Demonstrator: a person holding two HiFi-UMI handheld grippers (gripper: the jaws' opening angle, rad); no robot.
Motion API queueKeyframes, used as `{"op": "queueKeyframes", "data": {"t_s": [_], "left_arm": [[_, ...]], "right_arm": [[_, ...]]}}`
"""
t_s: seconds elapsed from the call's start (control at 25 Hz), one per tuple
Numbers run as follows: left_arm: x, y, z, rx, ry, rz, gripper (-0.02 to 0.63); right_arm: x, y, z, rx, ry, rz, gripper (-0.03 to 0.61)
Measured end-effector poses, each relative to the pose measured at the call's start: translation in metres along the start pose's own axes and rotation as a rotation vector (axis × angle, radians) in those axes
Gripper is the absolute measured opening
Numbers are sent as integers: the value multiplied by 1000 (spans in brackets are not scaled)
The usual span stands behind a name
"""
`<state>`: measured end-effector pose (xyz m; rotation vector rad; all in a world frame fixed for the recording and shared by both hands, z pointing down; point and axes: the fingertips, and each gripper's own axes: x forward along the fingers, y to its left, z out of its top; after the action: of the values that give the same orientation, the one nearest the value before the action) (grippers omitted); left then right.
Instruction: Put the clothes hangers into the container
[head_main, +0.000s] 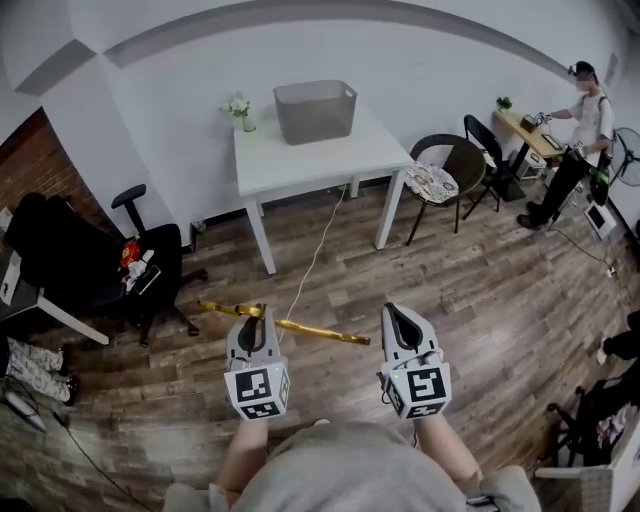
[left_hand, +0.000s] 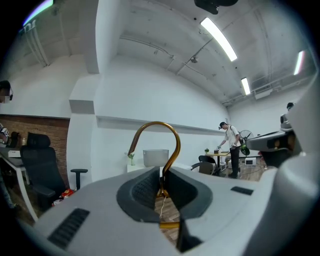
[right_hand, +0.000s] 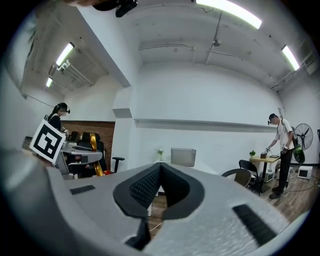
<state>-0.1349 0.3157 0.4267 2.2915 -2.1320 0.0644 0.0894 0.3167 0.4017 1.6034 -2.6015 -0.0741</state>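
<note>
Gold metal clothes hanger (head_main: 300, 327), held level above the wood-plank floor (head_main: 480, 290) on the near side of the room, well apart from the container. The left gripper (head_main: 252, 318) is clamped on the hanger's neck: in the left gripper view its jaws (left_hand: 162, 180) are nearly together on the thin stem, the curved hook (left_hand: 170, 135) rises above them, and in the head view the bar runs out to both sides. The right gripper (head_main: 398, 315), just right of the left one, has its jaws pressed together (right_hand: 160, 172) with nothing between them. The grey rectangular plastic container (head_main: 315, 110) stands at the far edge of the white square table (head_main: 300, 160), beside a small vase of white flowers (head_main: 240, 110); what lies inside the container cannot be made out. A person (head_main: 590, 120) stands at a wooden desk far right.
</note>
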Motion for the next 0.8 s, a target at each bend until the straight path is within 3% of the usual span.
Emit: {"op": "queueKeyframes", "data": {"t_s": [0.4, 0.8], "left_arm": [[5, 7, 2, 4, 1, -31, 29], [18, 11, -6, -10, 8, -23, 29]], "right_arm": [[5, 10, -2, 58, 9, -1, 2], [21, 10, -11, 47, 18, 1, 2]]}}
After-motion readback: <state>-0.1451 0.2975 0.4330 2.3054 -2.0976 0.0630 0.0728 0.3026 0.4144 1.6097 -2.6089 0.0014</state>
